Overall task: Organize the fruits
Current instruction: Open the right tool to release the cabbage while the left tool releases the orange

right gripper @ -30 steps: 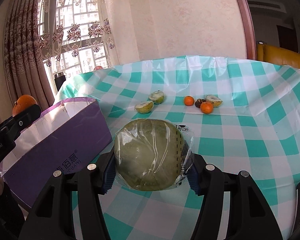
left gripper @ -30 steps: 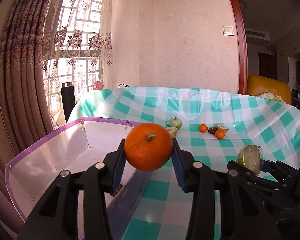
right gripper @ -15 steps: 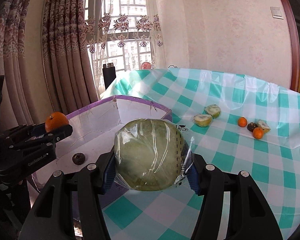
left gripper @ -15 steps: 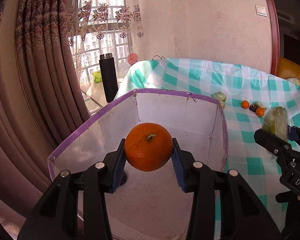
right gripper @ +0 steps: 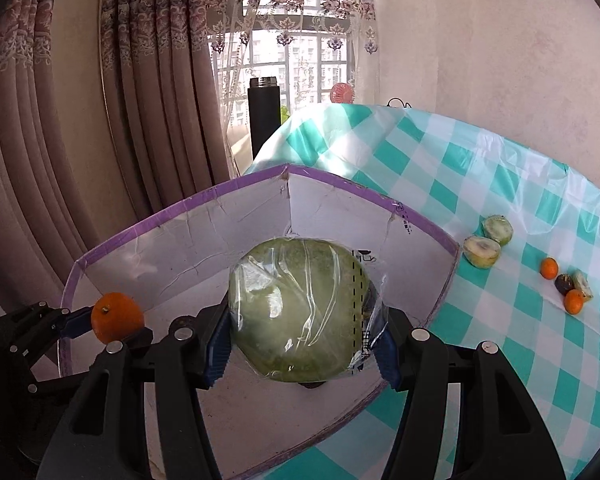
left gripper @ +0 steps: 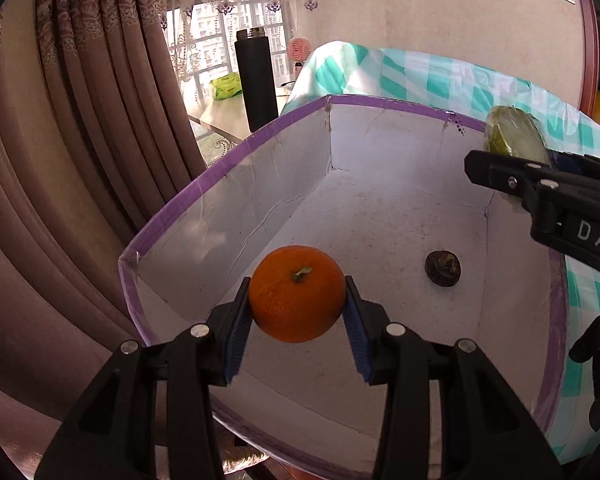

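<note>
My left gripper is shut on an orange and holds it over the open white box with a purple rim. One small dark fruit lies on the box floor. My right gripper is shut on a green fruit wrapped in clear plastic, also above the box. In the left wrist view the wrapped fruit and the right gripper's dark fingers come in from the right. The right wrist view shows the orange at the left.
On the green checked tablecloth lie two cut green fruit halves, two small oranges and a dark fruit. A black flask stands by the window behind the box. Curtains hang at the left.
Both grippers have swung left from the table to over the box, each still holding its fruit. The box floor with the dark fruit has come into the left wrist view.
</note>
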Available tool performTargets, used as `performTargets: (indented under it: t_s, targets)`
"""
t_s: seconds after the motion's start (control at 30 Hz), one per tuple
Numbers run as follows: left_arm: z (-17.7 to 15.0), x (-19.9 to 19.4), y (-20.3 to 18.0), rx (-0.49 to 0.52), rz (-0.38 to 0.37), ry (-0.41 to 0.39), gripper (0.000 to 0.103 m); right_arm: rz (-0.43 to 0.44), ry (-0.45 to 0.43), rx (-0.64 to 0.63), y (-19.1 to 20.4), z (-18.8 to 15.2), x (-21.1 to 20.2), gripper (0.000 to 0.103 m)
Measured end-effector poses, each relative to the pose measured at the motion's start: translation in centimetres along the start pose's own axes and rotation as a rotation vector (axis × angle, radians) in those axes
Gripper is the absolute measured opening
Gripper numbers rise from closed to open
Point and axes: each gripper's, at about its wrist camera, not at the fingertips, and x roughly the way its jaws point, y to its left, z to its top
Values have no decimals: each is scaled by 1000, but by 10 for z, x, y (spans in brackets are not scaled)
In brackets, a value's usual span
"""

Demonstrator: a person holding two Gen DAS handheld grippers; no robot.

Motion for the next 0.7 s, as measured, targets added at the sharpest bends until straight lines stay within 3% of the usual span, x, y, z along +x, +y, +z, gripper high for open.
performTargets:
  t_s: [0.13, 0.3, 0.53, 0.63, 0.7]
  targets:
    - [-3, 4, -10, 68, 37, 12, 44, -58, 147, -75, 8, -3, 34, 58]
    - [-1, 7, -14, 105, 21, 43, 44, -196, 286, -286, 29, -14, 63, 58]
    - [2, 14, -17, 150, 36, 138, 47, -230, 388, -349, 31, -17, 72, 59]
    - [3, 17, -17, 145, 55, 171, 60, -225, 373, -348, 29, -18, 69, 70]
    - [3, 16, -18, 148, 68, 165, 75, -218, 364, -351, 30, -19, 68, 71]
